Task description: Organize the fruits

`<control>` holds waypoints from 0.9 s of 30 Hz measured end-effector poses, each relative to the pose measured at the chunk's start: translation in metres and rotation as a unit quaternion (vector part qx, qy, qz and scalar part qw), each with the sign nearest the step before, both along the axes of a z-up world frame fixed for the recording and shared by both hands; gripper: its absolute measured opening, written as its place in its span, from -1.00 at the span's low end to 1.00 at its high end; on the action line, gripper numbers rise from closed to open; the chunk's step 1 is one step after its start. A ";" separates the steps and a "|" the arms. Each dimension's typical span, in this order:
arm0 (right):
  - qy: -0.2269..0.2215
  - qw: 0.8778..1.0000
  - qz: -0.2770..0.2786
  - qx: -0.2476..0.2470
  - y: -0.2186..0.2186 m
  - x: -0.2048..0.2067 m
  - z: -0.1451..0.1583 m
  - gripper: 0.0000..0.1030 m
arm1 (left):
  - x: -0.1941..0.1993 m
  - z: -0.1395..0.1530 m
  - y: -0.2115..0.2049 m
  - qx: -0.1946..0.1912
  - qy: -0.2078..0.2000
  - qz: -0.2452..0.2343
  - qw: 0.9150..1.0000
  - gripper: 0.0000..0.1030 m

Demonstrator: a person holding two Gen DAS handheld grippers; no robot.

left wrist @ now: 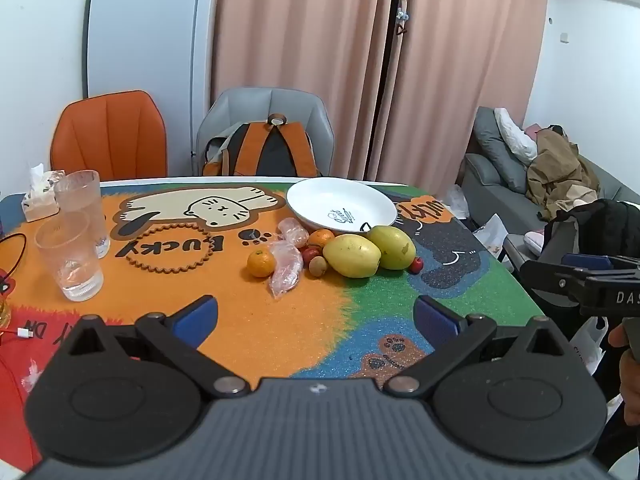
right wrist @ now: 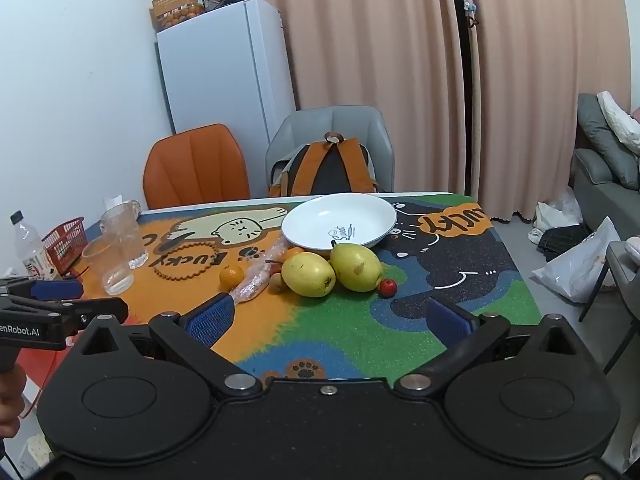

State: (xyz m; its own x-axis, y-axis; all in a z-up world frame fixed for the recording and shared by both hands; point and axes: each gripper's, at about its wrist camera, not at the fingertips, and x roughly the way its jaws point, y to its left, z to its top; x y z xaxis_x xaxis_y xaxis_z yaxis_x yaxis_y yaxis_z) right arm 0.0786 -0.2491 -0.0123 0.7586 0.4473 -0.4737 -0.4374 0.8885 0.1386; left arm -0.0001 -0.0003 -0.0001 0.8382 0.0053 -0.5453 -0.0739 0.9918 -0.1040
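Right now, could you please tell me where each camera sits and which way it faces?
Left wrist view: rides on the left gripper, tilted down over the near table edge toward the fruit pile and white plate; its own open blue-padded fingers show, plus the right gripper at the right edge.
Right wrist view: rides on the right gripper, aimed the same way from further right; its open fingers show, with the left gripper at the left edge.
Shared: plate, two yellow pears, colourful mat, chairs.
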 end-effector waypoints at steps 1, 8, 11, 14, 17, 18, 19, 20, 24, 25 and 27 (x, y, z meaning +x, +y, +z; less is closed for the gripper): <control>0.000 1.000 0.000 0.002 0.000 0.000 0.000 1.00 | 0.000 0.000 0.000 0.000 -0.001 0.000 1.000 1.00; 0.004 1.000 0.004 -0.002 0.002 -0.003 -0.001 1.00 | 0.000 0.001 0.000 0.001 0.000 0.001 1.000 1.00; 0.000 1.000 0.003 -0.003 -0.001 -0.007 -0.005 1.00 | 0.000 0.000 0.000 0.000 -0.001 0.001 1.000 1.00; 0.005 1.000 0.004 -0.010 0.003 -0.003 -0.002 1.00 | 0.000 0.000 0.000 -0.001 -0.002 -0.001 1.000 1.00; 0.006 1.000 0.004 -0.011 0.004 -0.003 -0.002 1.00 | 0.000 0.000 0.000 -0.001 -0.002 0.000 1.000 1.00; 0.005 1.000 0.005 -0.012 0.004 -0.004 -0.002 1.00 | -0.001 0.000 0.000 -0.001 -0.002 0.000 1.000 1.00; 0.004 1.000 0.006 -0.013 0.005 -0.005 -0.003 1.00 | -0.001 0.001 0.000 -0.001 -0.003 0.001 1.000 1.00; 0.003 1.000 0.007 -0.014 0.005 -0.004 -0.003 1.00 | -0.002 0.001 0.003 -0.001 -0.004 0.001 1.000 1.00; 0.006 1.000 0.006 -0.014 0.004 -0.003 -0.002 1.00 | -0.005 0.005 0.005 -0.002 -0.005 0.003 1.000 1.00; 0.005 1.000 0.007 -0.012 0.004 -0.003 -0.001 1.00 | -0.004 0.003 0.006 -0.002 -0.005 0.004 1.000 1.00; 0.005 1.000 0.007 -0.012 0.003 -0.003 -0.001 1.00 | -0.005 0.003 0.006 -0.003 -0.006 0.004 1.000 1.00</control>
